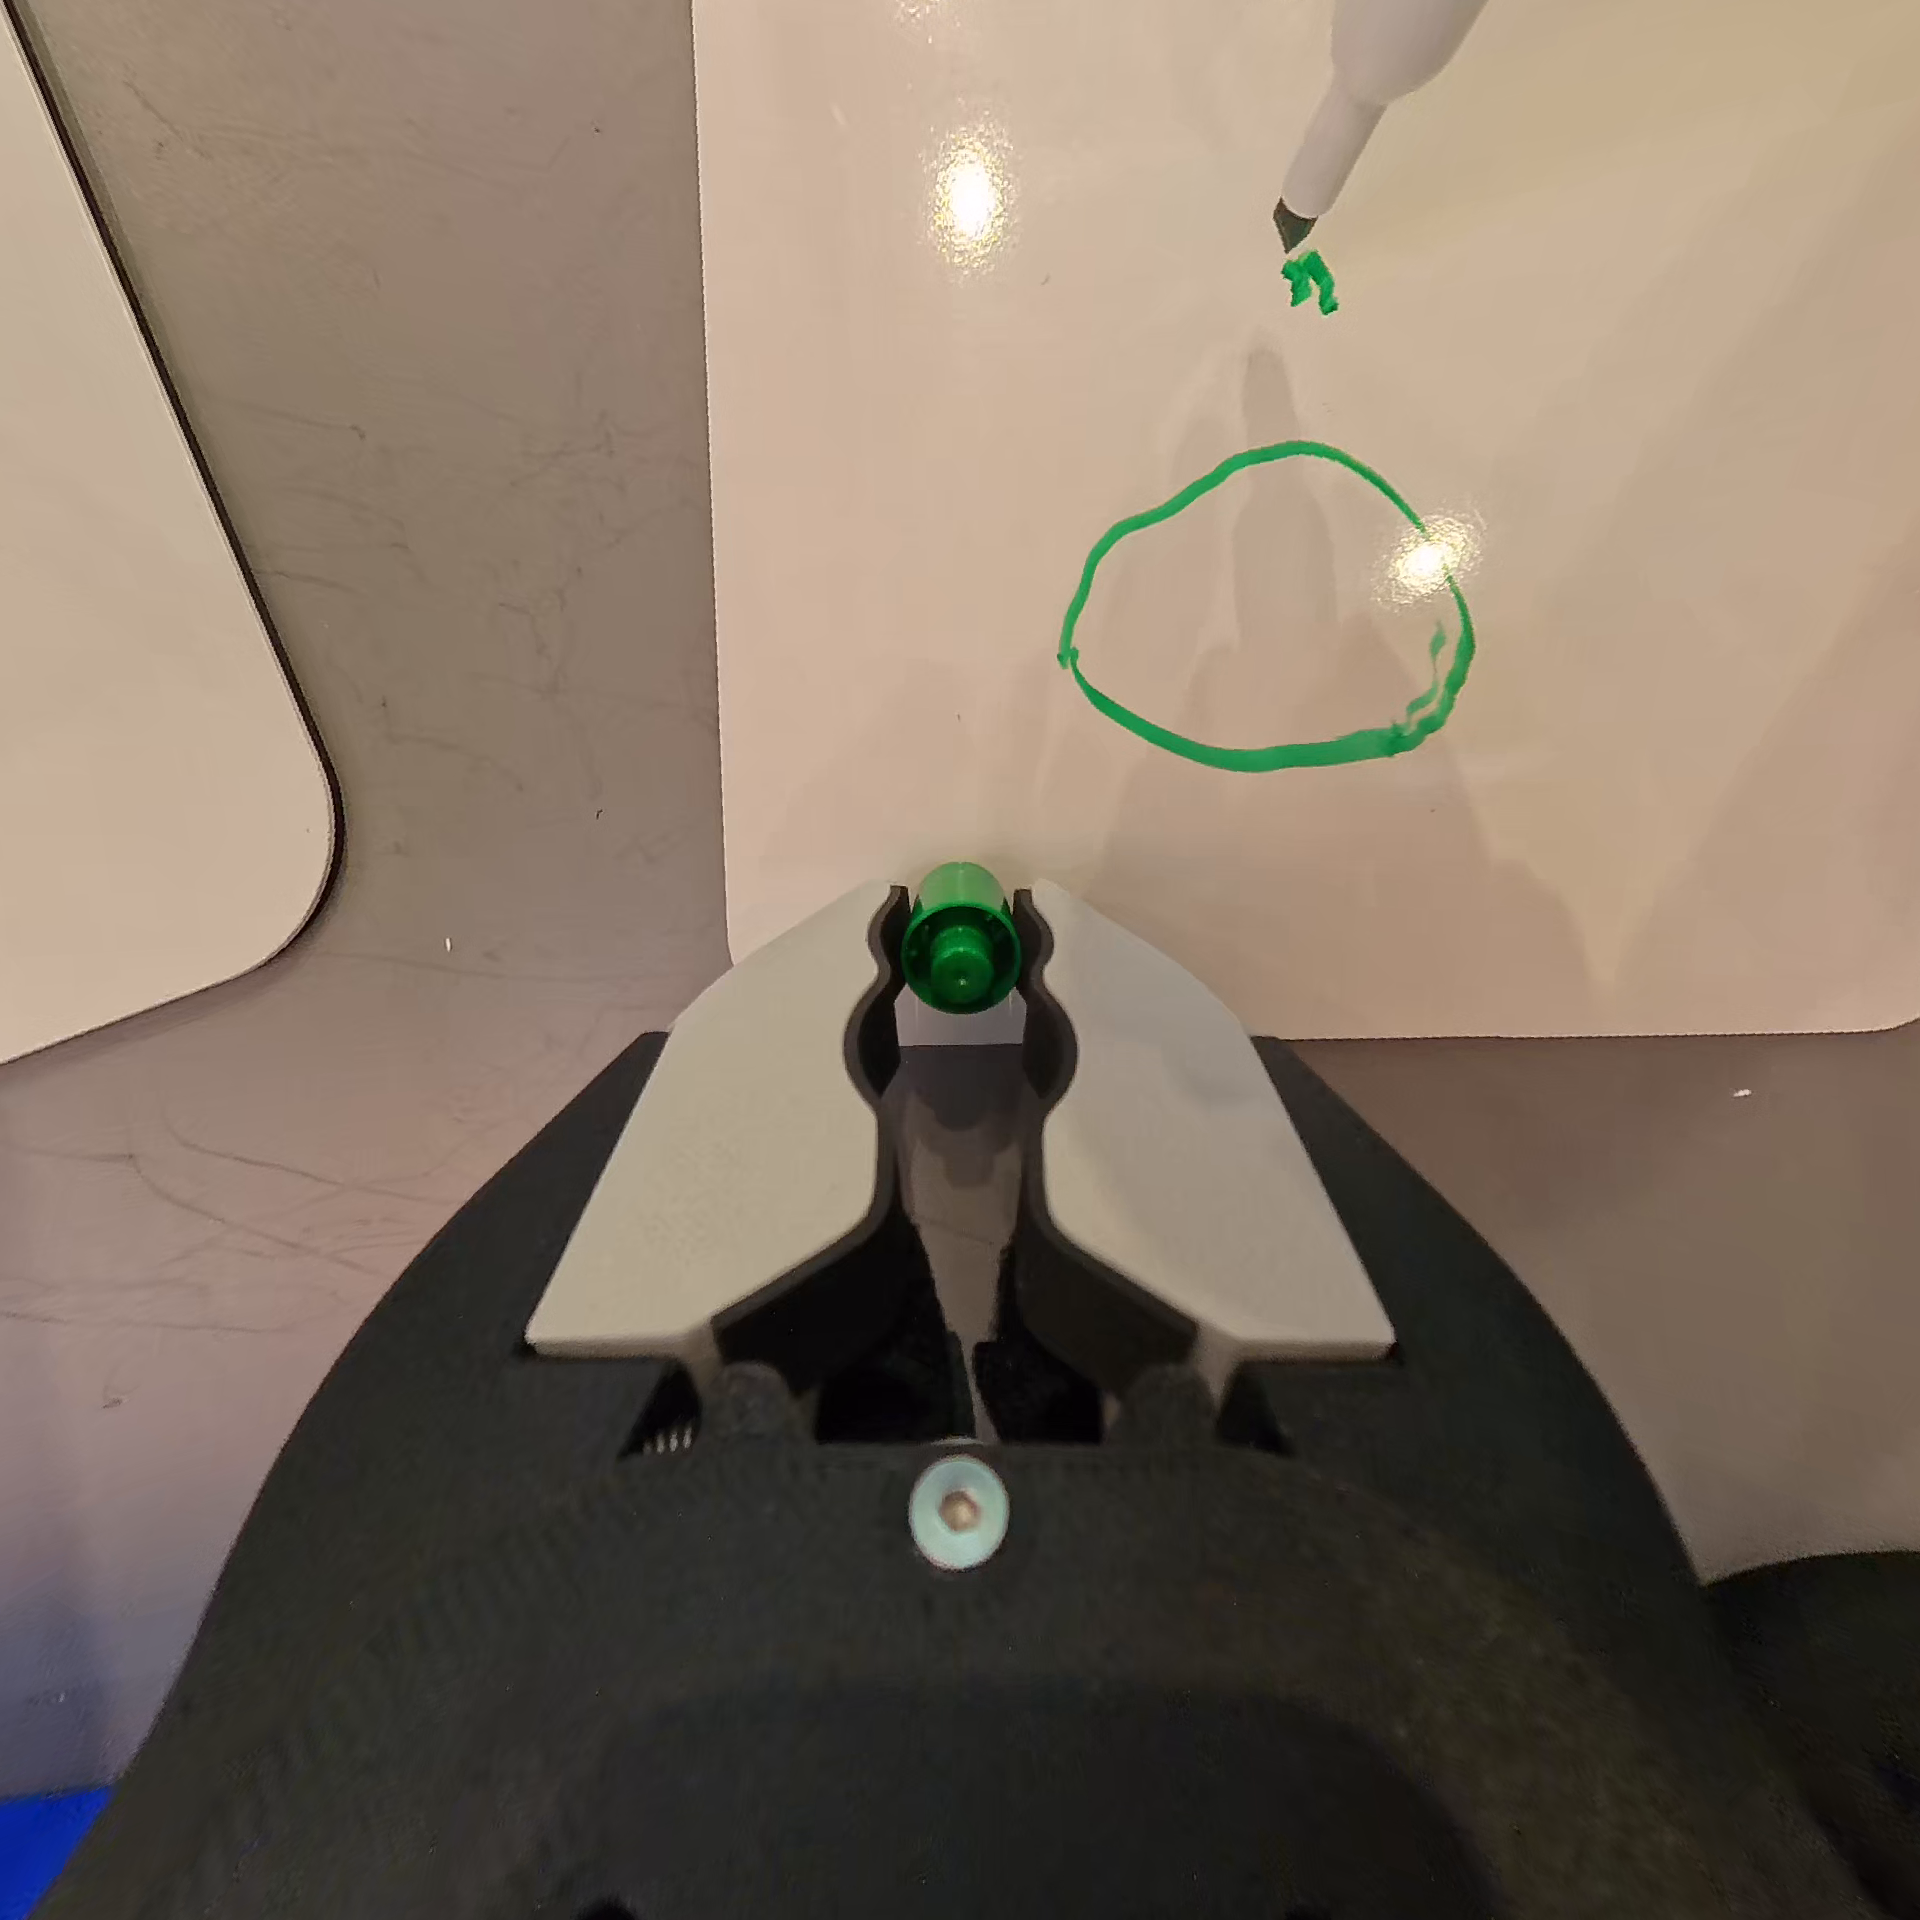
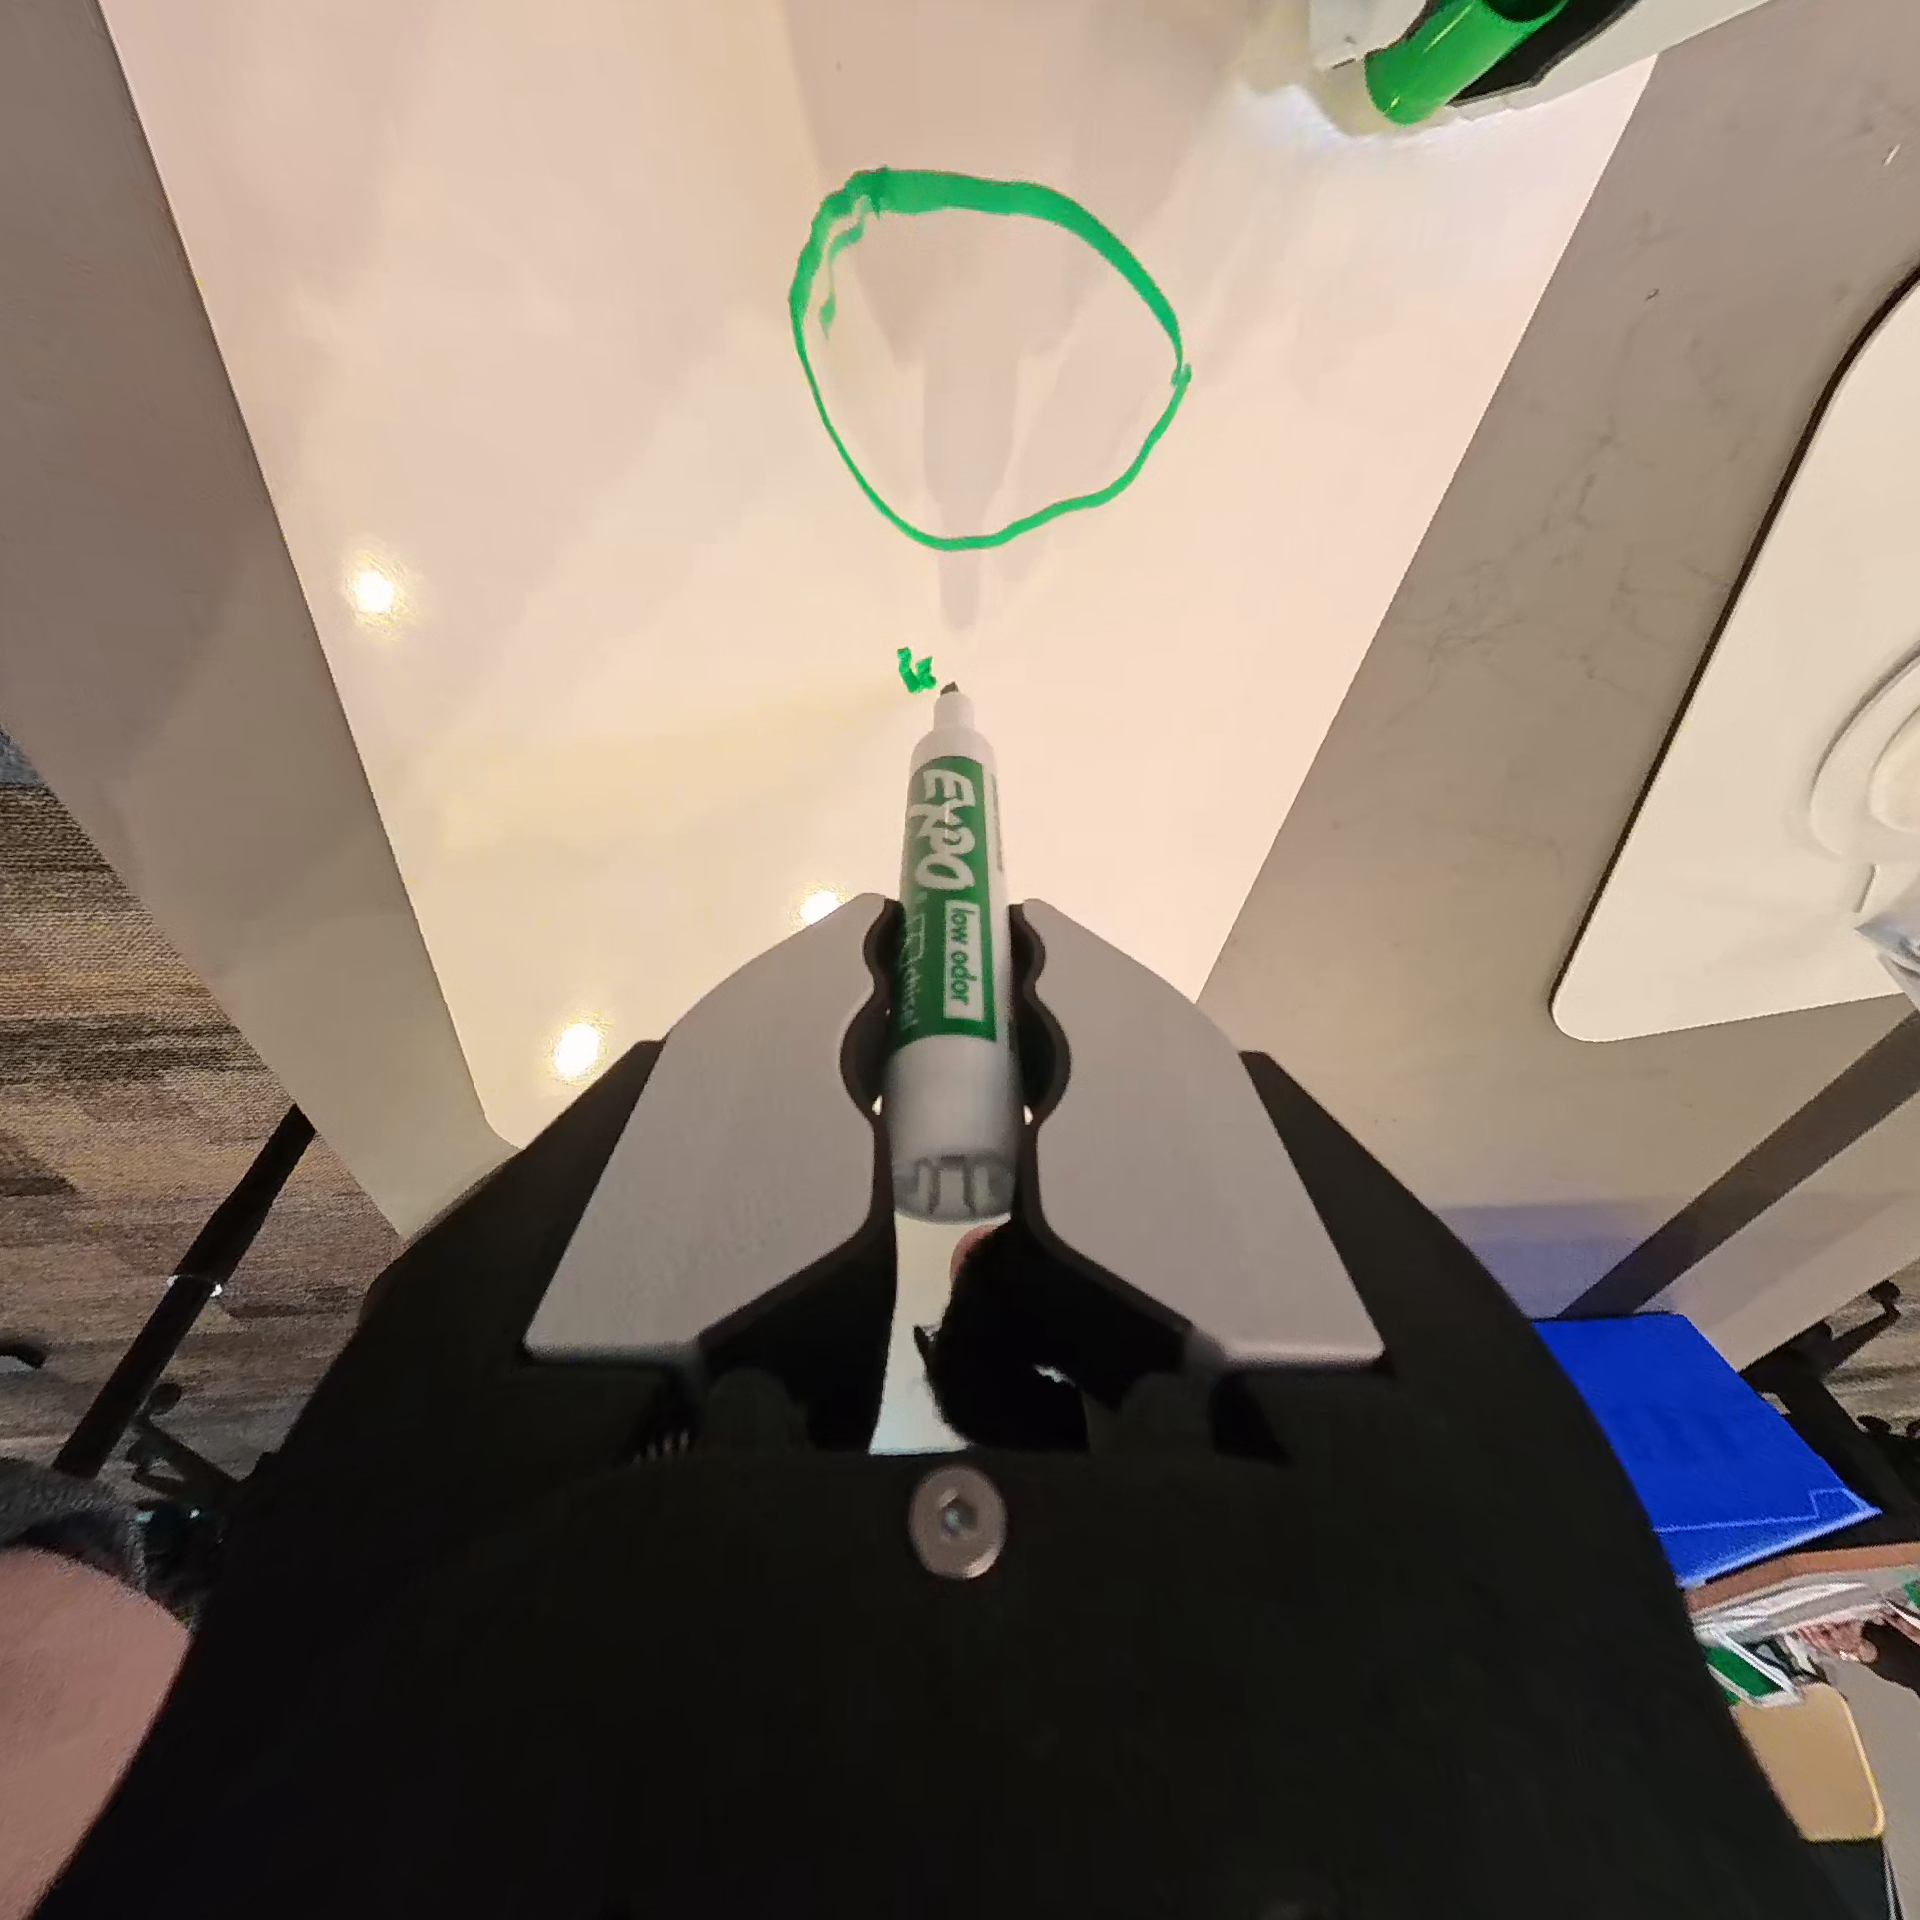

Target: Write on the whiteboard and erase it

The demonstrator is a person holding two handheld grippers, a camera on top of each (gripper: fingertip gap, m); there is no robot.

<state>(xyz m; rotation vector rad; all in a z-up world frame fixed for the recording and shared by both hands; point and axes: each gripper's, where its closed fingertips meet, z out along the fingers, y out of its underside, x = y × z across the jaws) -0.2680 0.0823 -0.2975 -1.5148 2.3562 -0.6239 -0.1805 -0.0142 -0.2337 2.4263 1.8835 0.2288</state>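
A white whiteboard (image 1: 1558, 883) lies flat on a grey table. It bears a green drawn circle (image 1: 1262, 608) and a small green scribble (image 1: 1311, 283). My left gripper (image 1: 958, 935) is shut on a green marker cap (image 1: 956, 940) at the board's near edge. My right gripper (image 2: 948, 966) is shut on a white and green marker (image 2: 951, 935), tip (image 2: 951, 690) at the board next to the scribble (image 2: 914, 670). The circle (image 2: 987, 358) lies beyond it. The marker's tip (image 1: 1299, 223) also shows in the left wrist view, and the cap (image 2: 1439, 62) in the right wrist view.
A second white board (image 1: 125, 623) with a dark rim lies left of the whiteboard on the grey table (image 1: 468, 520). A blue item (image 2: 1704, 1434) and stacked clutter sit at the lower right of the right wrist view. A hand (image 2: 73, 1704) shows at its lower left. One gripper's finger ends stand about 15 cm off the other's.
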